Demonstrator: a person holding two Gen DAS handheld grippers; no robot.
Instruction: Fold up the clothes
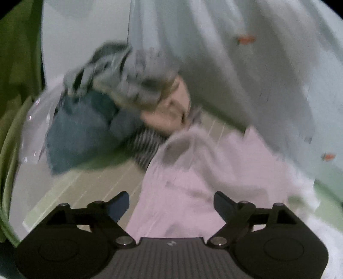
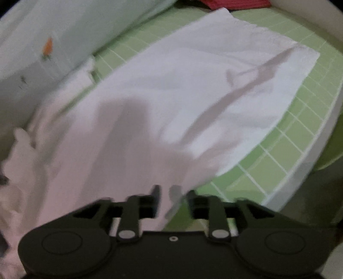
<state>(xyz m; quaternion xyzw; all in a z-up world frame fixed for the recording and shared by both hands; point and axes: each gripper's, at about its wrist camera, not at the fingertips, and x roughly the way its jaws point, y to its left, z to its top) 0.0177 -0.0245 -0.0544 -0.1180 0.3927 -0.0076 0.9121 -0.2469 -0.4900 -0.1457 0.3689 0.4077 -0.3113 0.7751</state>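
A pale pink-white garment (image 2: pixel 182 90) lies spread over the green gridded mat (image 2: pixel 300 137). My right gripper (image 2: pixel 172 193) is shut on the garment's near edge and holds it lifted off the mat. In the left wrist view the same garment (image 1: pixel 203 182) is bunched up in front of my left gripper (image 1: pixel 171 203), whose jaws stand wide open and empty above the cloth. The view is blurred by motion.
The person's grey sleeve (image 1: pixel 120 75) and hand (image 1: pixel 171 107) reach across the left wrist view, over a blue cloth (image 1: pixel 81 128) and a striped cloth (image 1: pixel 145 148). A light printed curtain (image 2: pixel 53 43) hangs at the left. A red item (image 2: pixel 235 4) lies at the mat's far edge.
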